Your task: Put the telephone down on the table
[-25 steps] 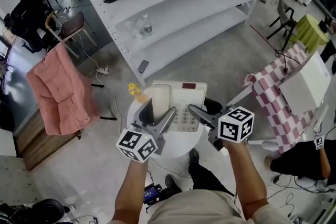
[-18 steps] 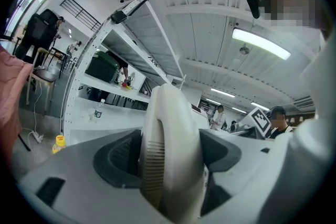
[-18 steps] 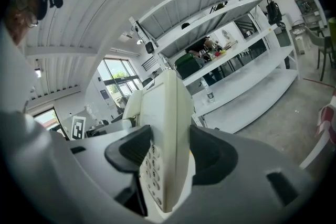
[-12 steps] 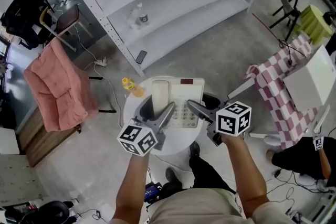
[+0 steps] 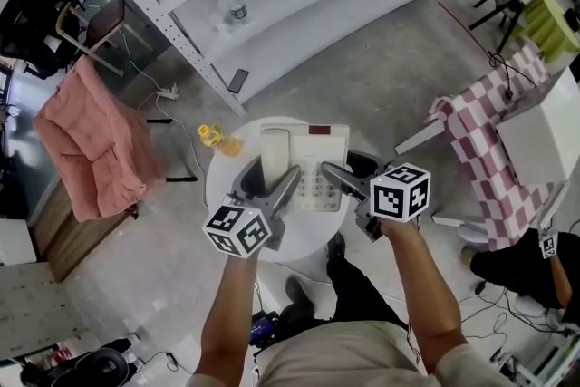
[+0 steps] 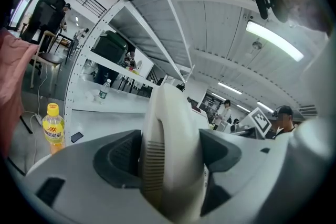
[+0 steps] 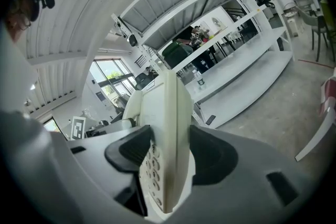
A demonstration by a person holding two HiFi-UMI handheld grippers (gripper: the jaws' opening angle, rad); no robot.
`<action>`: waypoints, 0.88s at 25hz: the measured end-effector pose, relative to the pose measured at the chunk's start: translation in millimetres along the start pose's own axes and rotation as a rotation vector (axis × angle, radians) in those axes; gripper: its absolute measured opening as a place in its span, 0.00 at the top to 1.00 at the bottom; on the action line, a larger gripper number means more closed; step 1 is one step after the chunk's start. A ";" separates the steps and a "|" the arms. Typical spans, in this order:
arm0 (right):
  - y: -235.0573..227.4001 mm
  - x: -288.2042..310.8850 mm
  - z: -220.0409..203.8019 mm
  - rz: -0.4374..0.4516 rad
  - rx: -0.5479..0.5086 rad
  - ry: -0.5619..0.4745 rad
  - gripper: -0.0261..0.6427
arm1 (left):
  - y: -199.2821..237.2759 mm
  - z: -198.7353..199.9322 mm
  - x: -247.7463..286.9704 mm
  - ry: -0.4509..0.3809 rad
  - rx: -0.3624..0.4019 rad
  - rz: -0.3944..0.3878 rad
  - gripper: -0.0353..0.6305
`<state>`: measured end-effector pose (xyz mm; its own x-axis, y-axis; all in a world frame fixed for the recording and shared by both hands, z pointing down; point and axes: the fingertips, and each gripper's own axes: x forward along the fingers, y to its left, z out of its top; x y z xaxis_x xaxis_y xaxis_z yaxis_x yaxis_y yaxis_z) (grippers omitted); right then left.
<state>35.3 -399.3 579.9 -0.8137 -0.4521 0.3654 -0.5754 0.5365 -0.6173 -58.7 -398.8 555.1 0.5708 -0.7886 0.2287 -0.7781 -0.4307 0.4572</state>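
Both grippers hold a cream-white desk telephone [image 5: 306,160] over the round white table [image 5: 223,197]. My left gripper [image 5: 272,182] is shut on the handset side; the left gripper view shows the handset [image 6: 169,128] pinched upright between dark pads [image 6: 119,152]. My right gripper [image 5: 348,177] is shut on the phone's right edge. In the right gripper view the keypad edge [image 7: 167,128] is clamped between the jaws. I cannot tell whether the telephone touches the tabletop.
A yellow-capped bottle of orange drink [image 5: 211,137] stands by the table's far left edge. White shelving [image 5: 299,4] runs behind, with a water bottle [image 5: 232,9] and a dark mobile phone [image 5: 236,82] on it. A pink-draped chair [image 5: 86,145] is left, a checked cloth [image 5: 476,145] right.
The head view has drifted, so the table and shelves sit higher and smaller in the picture. Both grippers keep the same hold on the telephone over the table.
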 end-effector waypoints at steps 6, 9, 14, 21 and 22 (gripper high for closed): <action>-27.3 14.9 -18.2 -0.007 0.038 0.031 0.63 | 18.9 -27.2 16.9 0.040 -0.030 0.011 0.45; -39.8 24.1 -29.4 -0.010 0.060 0.048 0.63 | 30.2 -42.0 23.5 0.063 -0.047 0.017 0.45; -60.6 40.2 -46.6 -0.016 0.092 0.075 0.63 | 49.6 -64.8 34.6 0.094 -0.073 0.027 0.45; -90.2 58.0 -71.2 -0.024 0.136 0.113 0.63 | 72.0 -97.6 50.3 0.139 -0.108 0.043 0.45; -94.5 60.5 -74.8 -0.026 0.142 0.118 0.63 | 75.3 -102.3 52.7 0.146 -0.113 0.045 0.45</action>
<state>34.2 -424.1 712.5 -0.8076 -0.3735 0.4564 -0.5855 0.4156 -0.6960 -60.4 -427.8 689.5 0.5745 -0.7303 0.3695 -0.7740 -0.3379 0.5355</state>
